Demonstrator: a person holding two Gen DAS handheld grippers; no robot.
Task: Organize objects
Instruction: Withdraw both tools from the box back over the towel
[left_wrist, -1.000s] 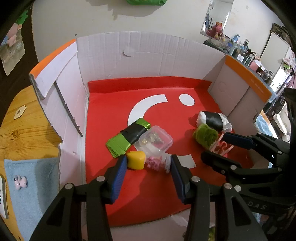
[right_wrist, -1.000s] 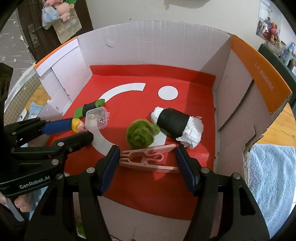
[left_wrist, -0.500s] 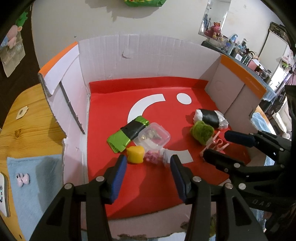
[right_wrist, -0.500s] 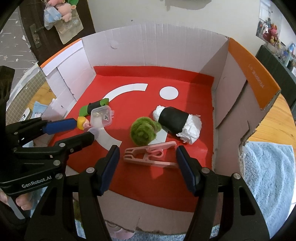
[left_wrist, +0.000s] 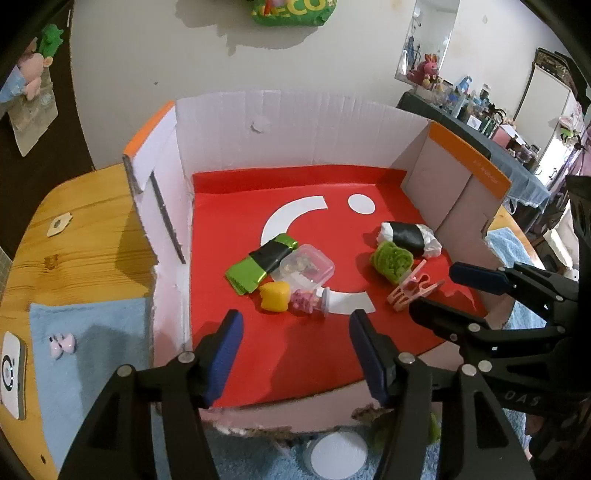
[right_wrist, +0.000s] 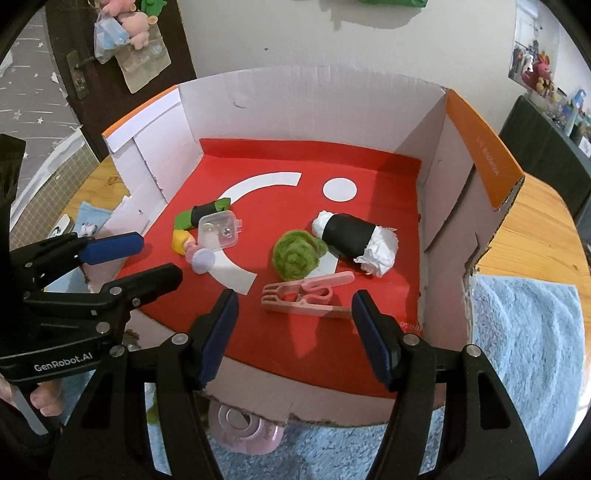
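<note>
left claw (left_wrist: 295, 345) has just been opening, holds nothing; right claw (right_wrist: 293, 325) agape, empty | pink plastic clothespin (right_wrist: 308, 293) lies just ahead on red cardboard box floor (right_wrist: 369, 155) | risk: bumping fuzzy green ball (right_wrist: 297, 253) beyond it when closing in

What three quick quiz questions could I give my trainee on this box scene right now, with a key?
1. True or false: the pink clothespin lies on the red floor of the cardboard box, held by no gripper.
2. What touches the green felt ball? A) the black and white roll B) the clear plastic case C) the yellow toy
3. Fill in: the left gripper and the right gripper both have ____ jaws with nothing between them.

Key: 1 true; 2 A; 3 open. The left jaws have just been opening.
</note>
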